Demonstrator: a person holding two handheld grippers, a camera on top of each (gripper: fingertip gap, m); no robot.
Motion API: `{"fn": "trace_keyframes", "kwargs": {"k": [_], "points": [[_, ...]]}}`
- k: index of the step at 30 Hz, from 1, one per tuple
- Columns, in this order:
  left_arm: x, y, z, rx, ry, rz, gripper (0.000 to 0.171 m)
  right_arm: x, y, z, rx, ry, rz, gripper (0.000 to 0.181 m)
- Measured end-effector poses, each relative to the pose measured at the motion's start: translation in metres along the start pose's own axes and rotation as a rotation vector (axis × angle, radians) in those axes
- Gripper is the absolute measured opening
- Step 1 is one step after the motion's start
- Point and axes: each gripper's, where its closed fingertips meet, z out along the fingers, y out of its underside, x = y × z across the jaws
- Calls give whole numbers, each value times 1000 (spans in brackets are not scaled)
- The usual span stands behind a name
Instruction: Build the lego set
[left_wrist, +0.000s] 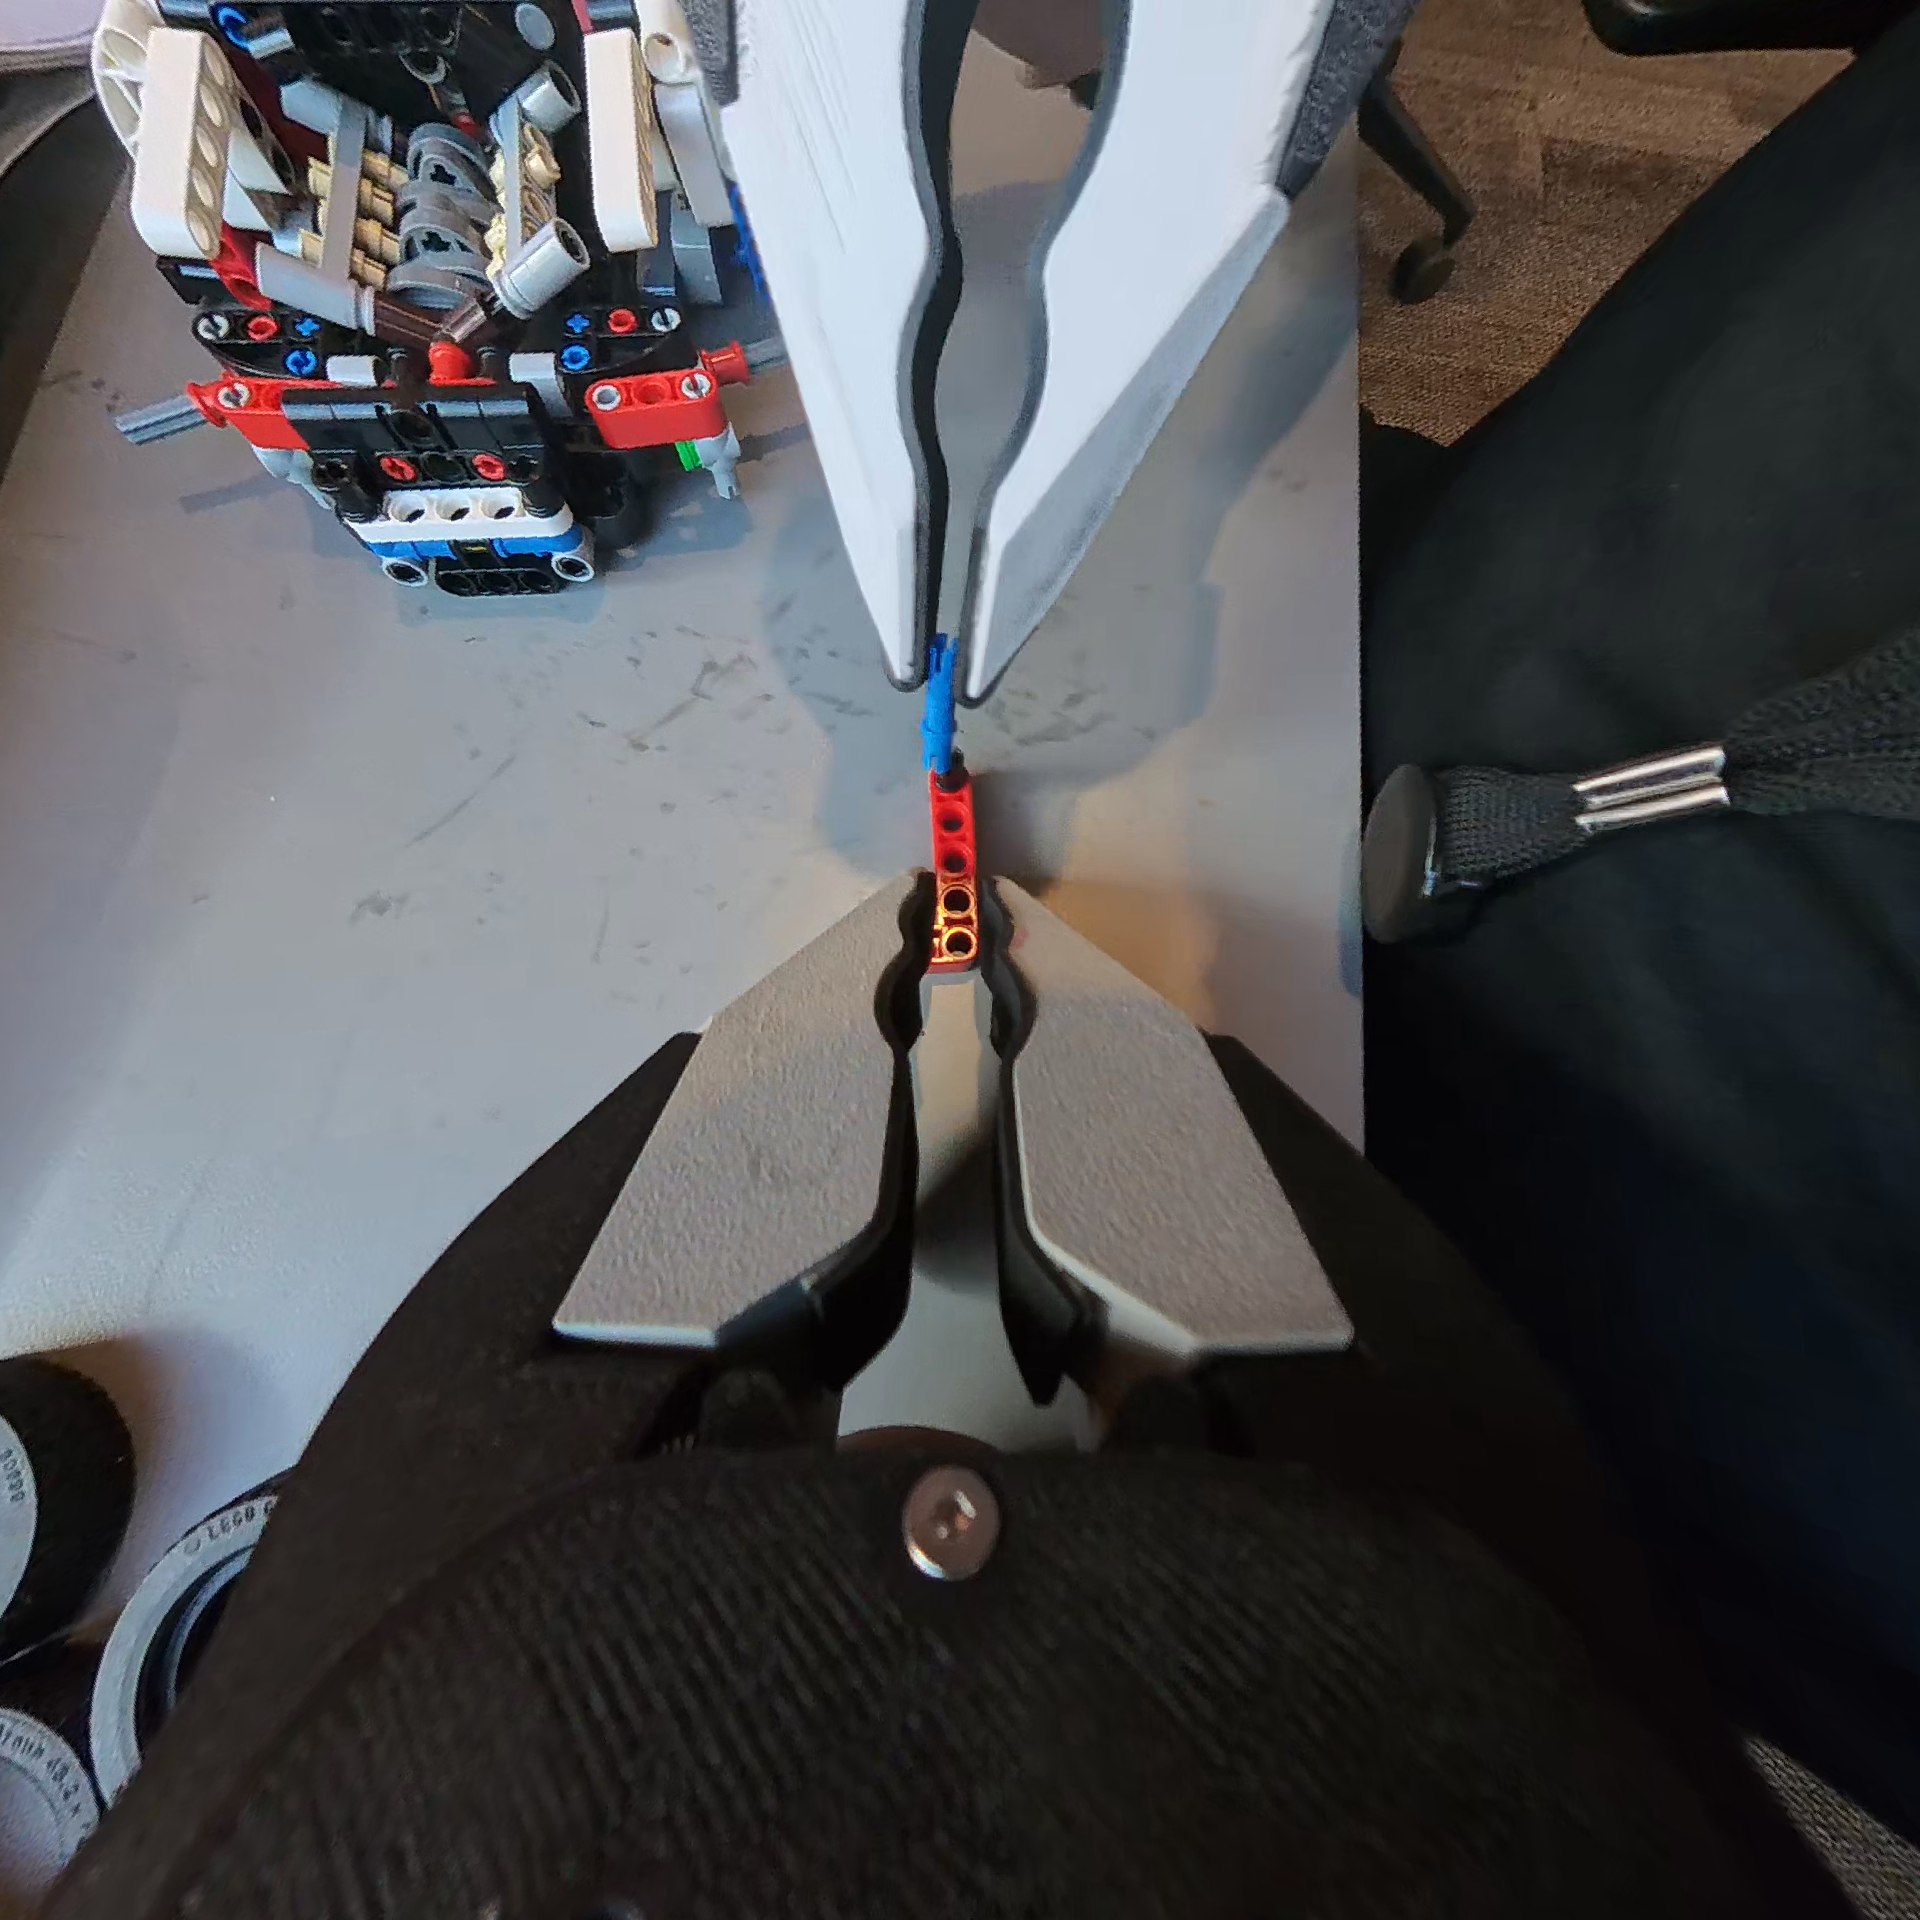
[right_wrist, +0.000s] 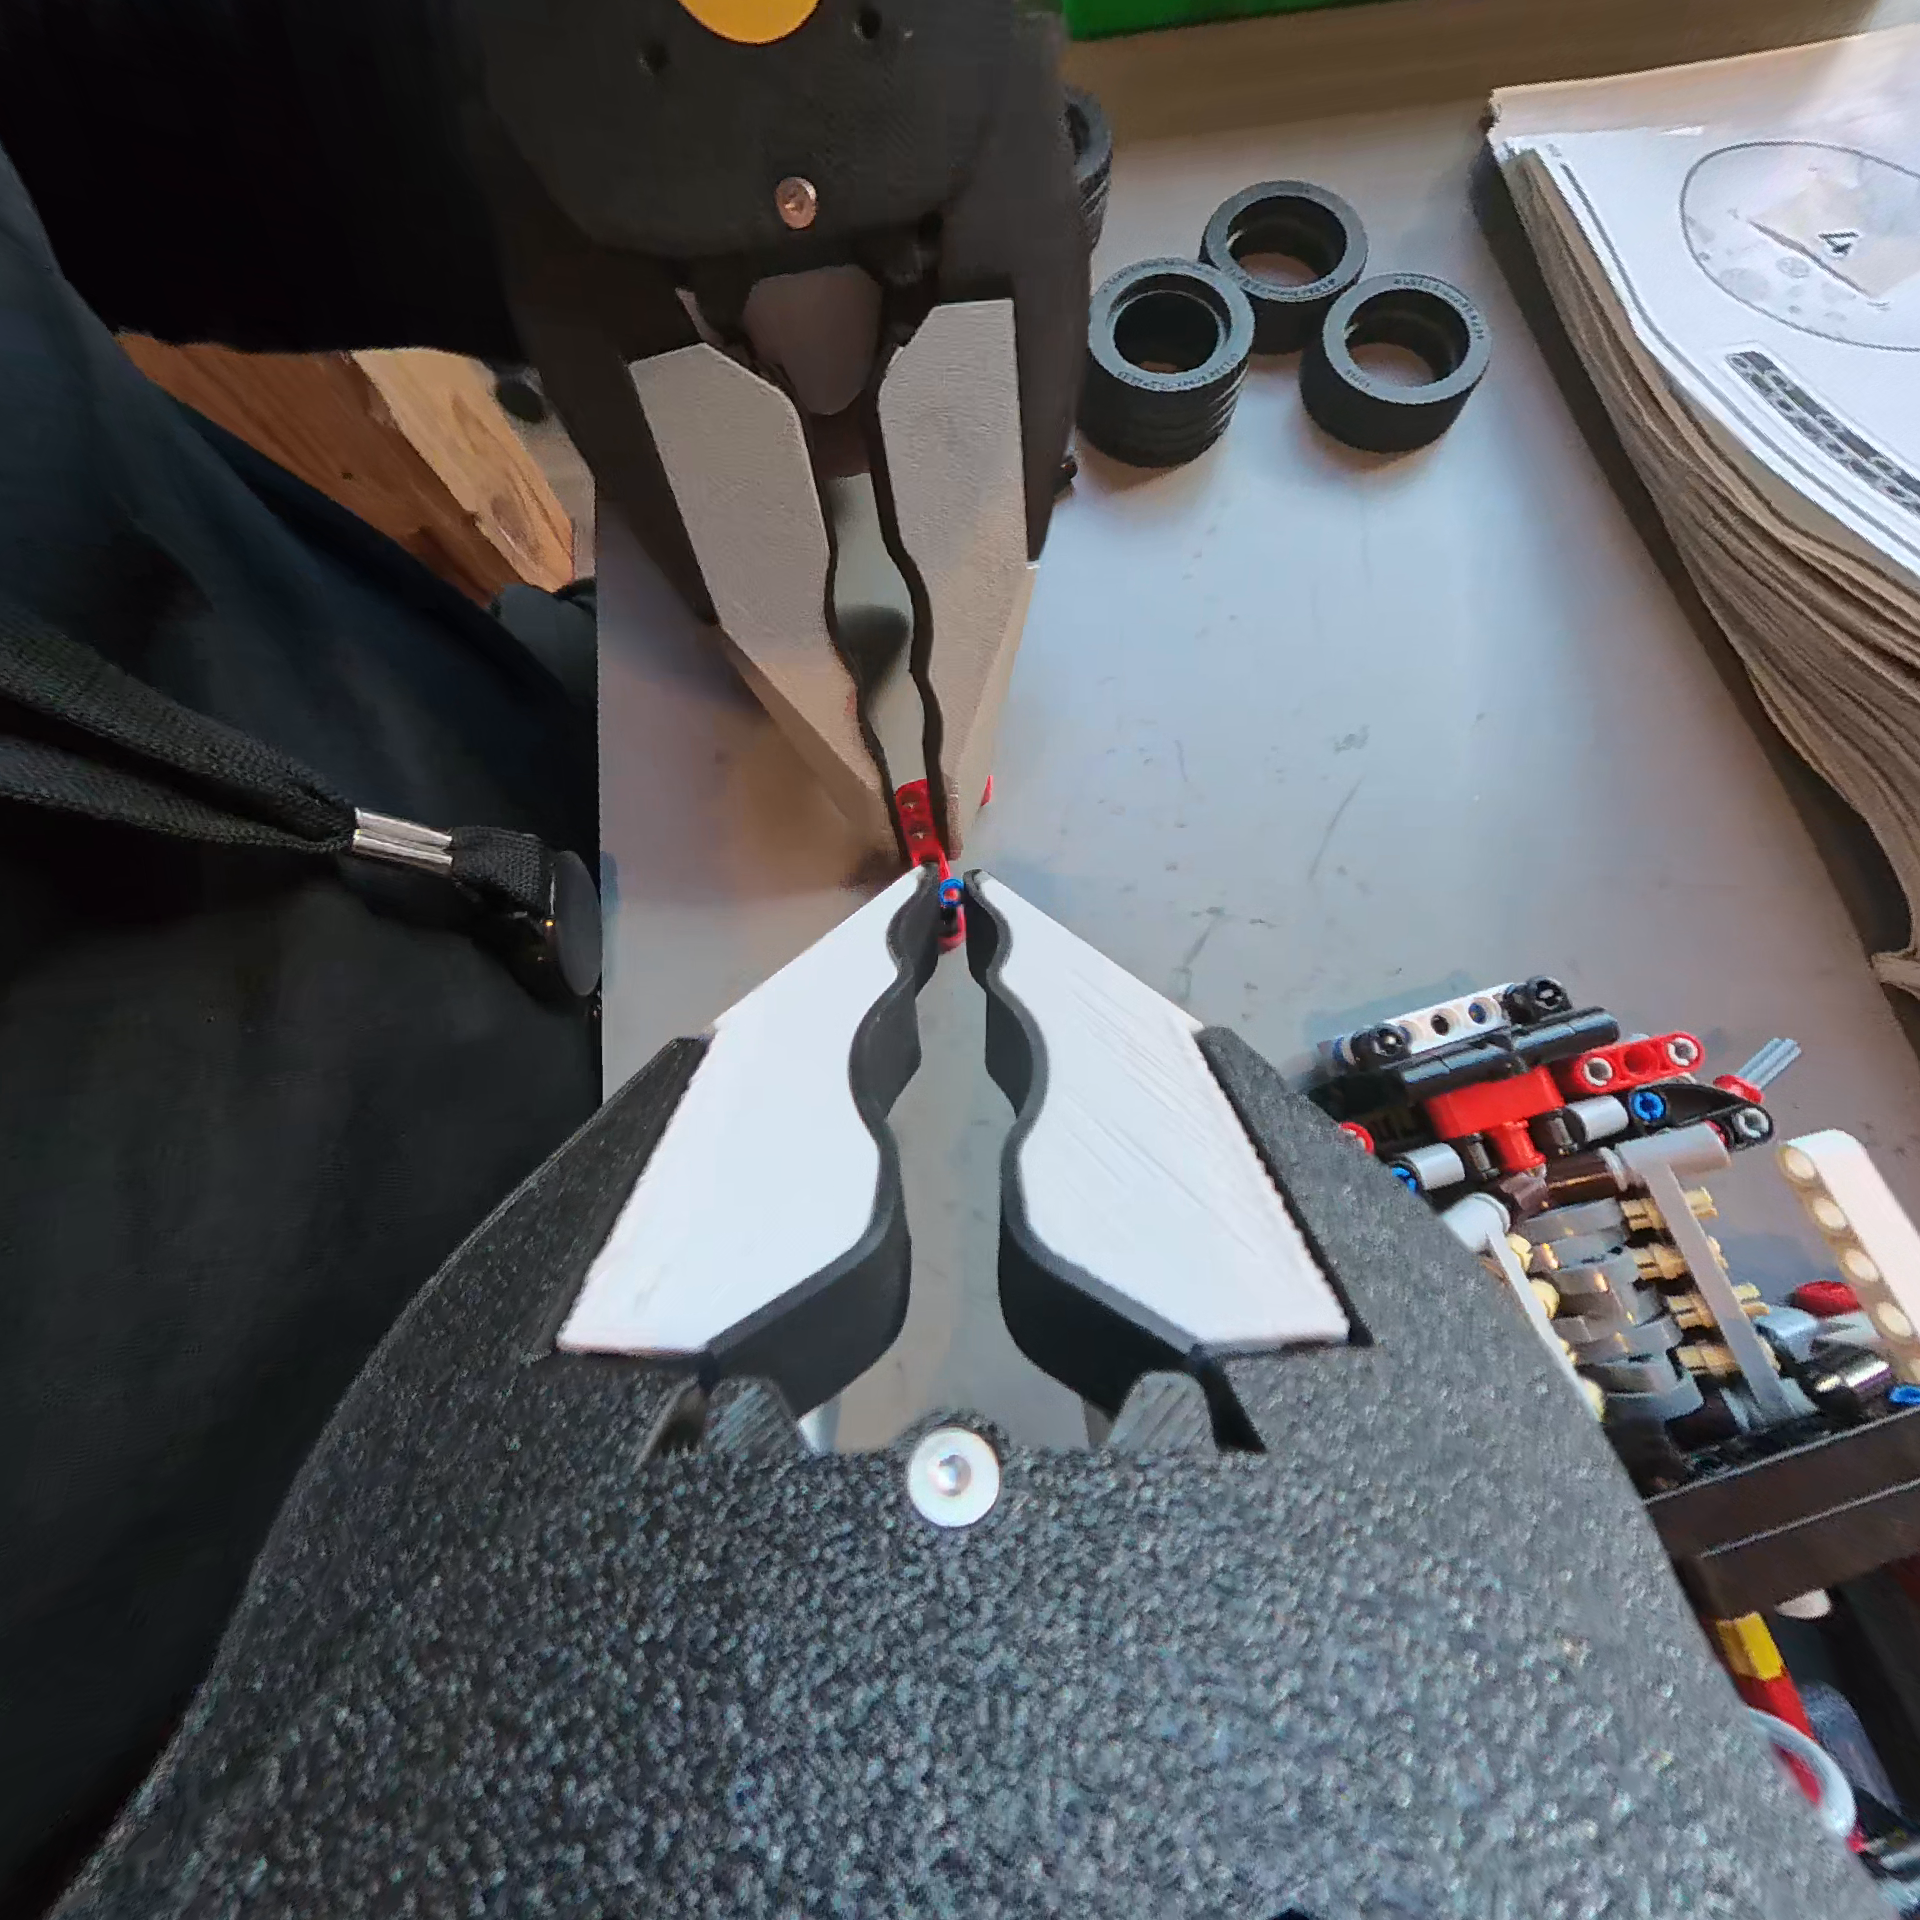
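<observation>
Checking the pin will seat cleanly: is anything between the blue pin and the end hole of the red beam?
Nothing visible. The right gripper holds the blue pin with its tip at the end of the red beam, which the left gripper clamps above the grey table.

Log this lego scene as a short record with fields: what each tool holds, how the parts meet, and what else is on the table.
left tool: shut on red beam
right tool: shut on blue pin
contact: pin tip at the beam's end hole, seating unclear
model: on table, apart from both tools
tyres: three loose, by the manual
</observation>
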Motion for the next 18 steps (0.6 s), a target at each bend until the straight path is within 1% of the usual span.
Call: {"fn": "trace_keyframes", "kwargs": {"k": [12, 17, 18], "points": [[0, 0, 0, 1, 21, -23, 6, -4, 4, 14, -147, 0, -129, 4], [0, 0, 0, 1, 21, -22, 6, -4, 4, 13, -191, 3, -156, 4], [0, 0, 0, 1, 21, -22, 6, 0, 3, 10, -190, 25, -168, 4]]}}
